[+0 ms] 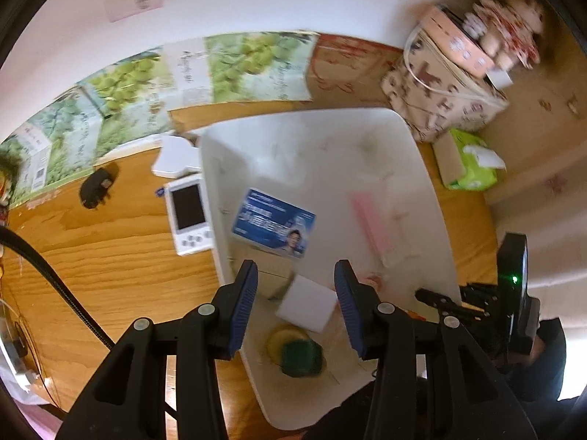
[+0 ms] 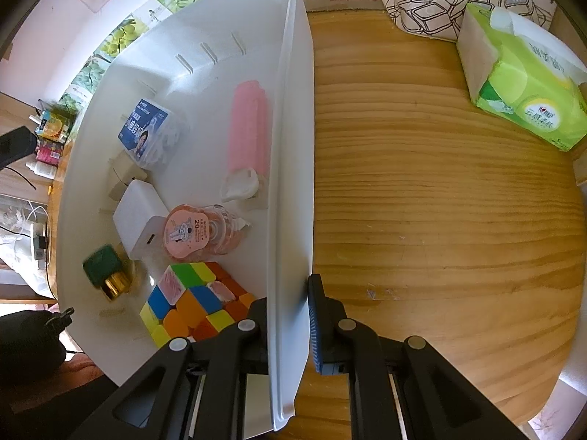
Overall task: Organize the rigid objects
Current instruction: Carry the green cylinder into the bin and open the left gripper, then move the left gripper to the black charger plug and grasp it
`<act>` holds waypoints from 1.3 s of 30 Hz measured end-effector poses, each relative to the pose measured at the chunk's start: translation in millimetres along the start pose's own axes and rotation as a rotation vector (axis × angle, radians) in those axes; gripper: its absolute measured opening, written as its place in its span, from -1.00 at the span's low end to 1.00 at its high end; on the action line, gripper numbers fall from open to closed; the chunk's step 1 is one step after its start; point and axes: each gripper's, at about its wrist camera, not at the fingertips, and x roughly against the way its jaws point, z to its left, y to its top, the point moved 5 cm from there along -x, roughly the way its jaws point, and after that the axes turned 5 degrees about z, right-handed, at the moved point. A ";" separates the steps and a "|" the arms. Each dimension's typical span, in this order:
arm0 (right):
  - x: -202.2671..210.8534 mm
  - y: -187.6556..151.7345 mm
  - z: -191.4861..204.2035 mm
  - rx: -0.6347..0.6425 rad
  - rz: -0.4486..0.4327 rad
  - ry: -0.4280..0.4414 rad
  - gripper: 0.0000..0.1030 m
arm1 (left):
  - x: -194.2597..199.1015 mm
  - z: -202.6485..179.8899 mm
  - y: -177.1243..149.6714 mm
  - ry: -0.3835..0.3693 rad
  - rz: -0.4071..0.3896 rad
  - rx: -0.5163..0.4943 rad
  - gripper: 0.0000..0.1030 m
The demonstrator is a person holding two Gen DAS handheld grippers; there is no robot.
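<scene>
A white plastic bin (image 1: 422,168) stands on the wooden table. It holds a blue floss box (image 1: 273,223), a pink case (image 1: 370,223), a white charger block (image 1: 308,304) and a green-and-gold piece (image 1: 299,352). My left gripper (image 1: 295,271) hovers open over the bin, and the charger lies below between its pads, untouched. My right gripper (image 2: 288,315) is shut on the bin's right wall (image 2: 293,146), one finger inside and one outside. Inside near it sit a Rubik's cube (image 2: 194,300) and a pink-lidded container (image 2: 187,234).
Left of the bin on the table lie a white handheld game console (image 1: 189,212), a flat white item (image 1: 176,159) and a small black object (image 1: 95,187). A green tissue pack (image 2: 524,84) and a patterned bag (image 1: 440,99) stand at the far right. Boxes line the back wall.
</scene>
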 end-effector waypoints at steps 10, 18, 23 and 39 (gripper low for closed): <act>-3.1 3.0 9.5 -0.001 0.019 -0.043 -0.81 | 13.7 61.7 4.9 0.036 -0.056 0.134 -0.08; -5.7 7.3 20.7 -0.007 0.044 -0.083 -0.86 | 15.9 118.5 4.1 0.049 -0.083 0.246 -0.06; -5.8 10.0 26.9 -0.024 0.049 -0.108 -0.88 | 3.6 151.5 6.3 0.044 -0.063 0.313 0.14; -7.5 25.4 38.0 -0.105 0.116 -0.178 -0.88 | -50.4 256.7 46.9 -0.035 -0.080 0.641 0.54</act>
